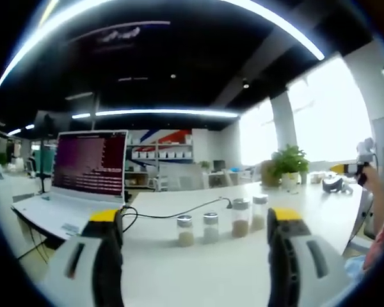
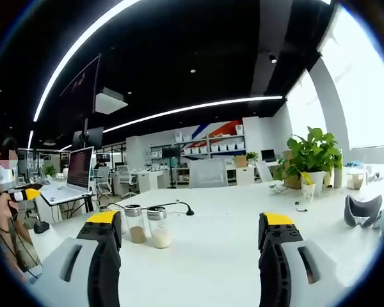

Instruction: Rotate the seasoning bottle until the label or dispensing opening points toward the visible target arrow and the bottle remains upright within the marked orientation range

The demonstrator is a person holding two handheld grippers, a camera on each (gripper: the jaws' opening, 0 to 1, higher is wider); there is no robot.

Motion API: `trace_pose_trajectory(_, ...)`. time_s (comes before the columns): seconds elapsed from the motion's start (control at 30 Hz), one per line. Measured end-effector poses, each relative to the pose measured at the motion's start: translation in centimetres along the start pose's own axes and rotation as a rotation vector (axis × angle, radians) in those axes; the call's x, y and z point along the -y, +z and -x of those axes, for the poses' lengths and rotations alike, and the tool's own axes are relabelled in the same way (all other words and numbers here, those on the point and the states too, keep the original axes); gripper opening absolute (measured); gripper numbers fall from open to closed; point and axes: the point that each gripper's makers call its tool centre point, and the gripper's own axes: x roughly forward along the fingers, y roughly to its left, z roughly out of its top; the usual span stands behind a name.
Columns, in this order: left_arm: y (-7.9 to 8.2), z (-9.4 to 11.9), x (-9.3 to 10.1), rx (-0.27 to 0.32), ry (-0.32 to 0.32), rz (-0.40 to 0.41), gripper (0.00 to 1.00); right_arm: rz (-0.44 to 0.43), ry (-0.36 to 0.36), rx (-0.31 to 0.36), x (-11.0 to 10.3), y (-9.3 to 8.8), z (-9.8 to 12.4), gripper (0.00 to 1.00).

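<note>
Both the left tool (image 1: 195, 240) and right tool (image 2: 189, 246) hang released and empty, apparently lining up an approach, while the seasoning bottles (image 1: 210, 228) stand upright mid-frame on the white desk (image 1: 198, 275).

Bright windows (image 1: 333, 109) blown out, ceiling strip lights (image 2: 198, 105) glaring — edges bent

In the left gripper view, four seasoning bottles (image 1: 221, 228) were lined up in a row on the counter (image 1: 198, 268), between the jaws of the left gripper (image 1: 195, 240) and beyond them. A laptop (image 1: 77, 185) was set to their left, a cable (image 1: 173, 213) was laid behind them, and a potted plant (image 1: 289, 165) was placed far right.
</note>
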Motion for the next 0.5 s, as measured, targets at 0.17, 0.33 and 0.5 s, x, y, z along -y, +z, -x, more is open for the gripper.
trace_pose_trajectory(0.17,0.3,0.3,0.0,0.015,-0.012,0.026,0.99,0.009,0.01,0.013,-0.9,0.6,-0.3,0.91)
trace_pose_trajectory(0.33,0.2,0.3,0.1,0.013,-0.015,0.033,0.99,0.005,0.012,0.042,-1.8,1.6,-0.8,0.92)
trace_pose_trajectory(0.5,0.1,0.1,0.2,0.012,-0.022,0.05,0.99,0.024,-0.004,0.045,-2.5,1.9,-1.5,0.92)
